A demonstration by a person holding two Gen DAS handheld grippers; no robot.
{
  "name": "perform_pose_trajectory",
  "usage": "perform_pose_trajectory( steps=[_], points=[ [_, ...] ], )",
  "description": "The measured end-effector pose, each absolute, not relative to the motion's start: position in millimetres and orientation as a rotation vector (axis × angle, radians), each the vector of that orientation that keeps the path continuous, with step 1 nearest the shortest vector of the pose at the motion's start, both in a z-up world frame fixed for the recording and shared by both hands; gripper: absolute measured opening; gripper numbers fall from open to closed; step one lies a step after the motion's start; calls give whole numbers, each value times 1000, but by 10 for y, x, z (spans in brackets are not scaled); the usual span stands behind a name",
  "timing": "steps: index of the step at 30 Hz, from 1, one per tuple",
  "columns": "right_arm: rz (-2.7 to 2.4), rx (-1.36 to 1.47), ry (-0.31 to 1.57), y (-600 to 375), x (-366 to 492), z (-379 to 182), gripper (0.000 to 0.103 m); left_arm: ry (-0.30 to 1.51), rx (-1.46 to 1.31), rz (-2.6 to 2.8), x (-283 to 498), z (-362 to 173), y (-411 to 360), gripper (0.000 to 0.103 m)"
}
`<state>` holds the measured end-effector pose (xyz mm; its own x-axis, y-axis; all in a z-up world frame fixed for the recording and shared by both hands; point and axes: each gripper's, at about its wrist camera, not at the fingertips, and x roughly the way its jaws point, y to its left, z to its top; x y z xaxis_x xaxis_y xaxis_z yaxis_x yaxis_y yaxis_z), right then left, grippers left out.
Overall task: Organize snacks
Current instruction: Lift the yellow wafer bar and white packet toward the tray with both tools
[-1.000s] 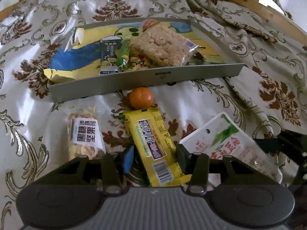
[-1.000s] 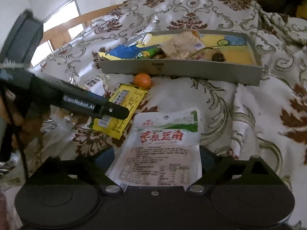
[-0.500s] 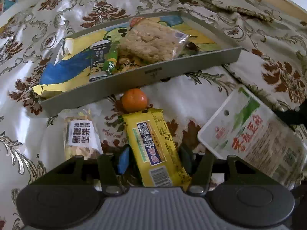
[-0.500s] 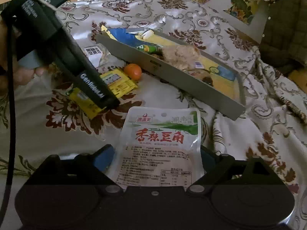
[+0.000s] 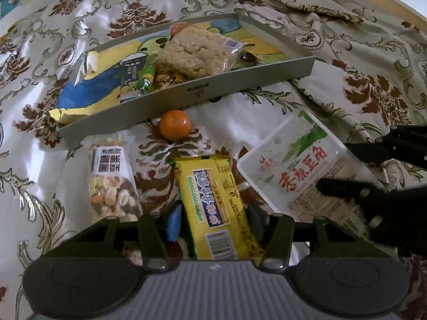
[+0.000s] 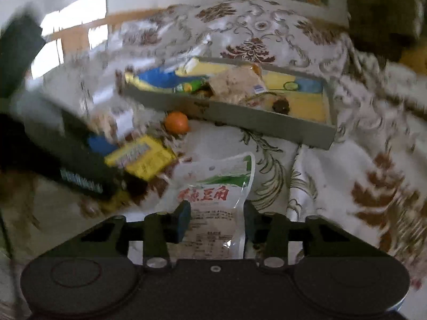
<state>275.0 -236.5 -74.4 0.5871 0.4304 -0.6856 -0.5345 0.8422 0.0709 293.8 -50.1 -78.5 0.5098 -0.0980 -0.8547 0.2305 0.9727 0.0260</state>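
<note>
Bedspread unchanged; right gripper (image 6: 214, 222) has just closed onto white pouch (image 6: 217, 202).

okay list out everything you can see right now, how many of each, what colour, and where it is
tray: one, grey, on the patterned cloth, far side
rice cake pack: one, beige in clear wrap, in the tray
small packets: at least two, dark and green, in the tray left of the rice cake pack
orange: one, orange, on the cloth just in front of the tray
nut mix bag: one, clear with a white label, on the cloth at left
yellow bar: one, yellow, between the left gripper's fingers
white pouch: one, white with red lettering, between the right gripper's fingers
cloth: one, white with brown and gold pattern, under everything
left gripper: one, black, pads against the yellow bar
right gripper: one, black, jaws just closed on the white pouch
</note>
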Motion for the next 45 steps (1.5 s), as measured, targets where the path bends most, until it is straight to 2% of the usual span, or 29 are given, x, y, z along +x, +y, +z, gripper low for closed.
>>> perform_pose_trajectory(
  steps=[7, 13, 18, 22, 24, 29, 31, 33, 42, 45],
  points=[
    [690, 167, 804, -2599, 2801, -560, 41, 1014, 153, -201, 2849, -776, -472, 55],
    [786, 261, 810, -2577, 2811, -547, 41, 1013, 143, -205, 2782, -763, -441, 55],
    [741, 97, 776, -2440, 2731, -552, 40, 1009, 154, -209, 2721, -760, -438, 55],
    [803, 225, 821, -2480, 2790, -613, 40, 1005, 161, -212, 2699, -760, -451, 55],
    [809, 213, 828, -2438, 2785, -615, 33, 1006, 154, -211, 2699, -758, -443, 55],
    [723, 31, 836, -2229, 2691, -795, 32, 1003, 153, -210, 2686, -759, -443, 55],
    [713, 24, 828, -2199, 2703, -822, 28, 1000, 158, -209, 2679, -763, -448, 55],
    [692, 27, 829, -2180, 2718, -844, 14, 993, 164, -207, 2667, -759, -452, 54],
    [634, -71, 725, -2168, 2551, -730, 4, 968, 186, -179, 2529, -670, -469, 53],
    [628, -114, 689, -2148, 2481, -684, 4, 956, 190, -177, 2477, -621, -461, 53]
  ],
)
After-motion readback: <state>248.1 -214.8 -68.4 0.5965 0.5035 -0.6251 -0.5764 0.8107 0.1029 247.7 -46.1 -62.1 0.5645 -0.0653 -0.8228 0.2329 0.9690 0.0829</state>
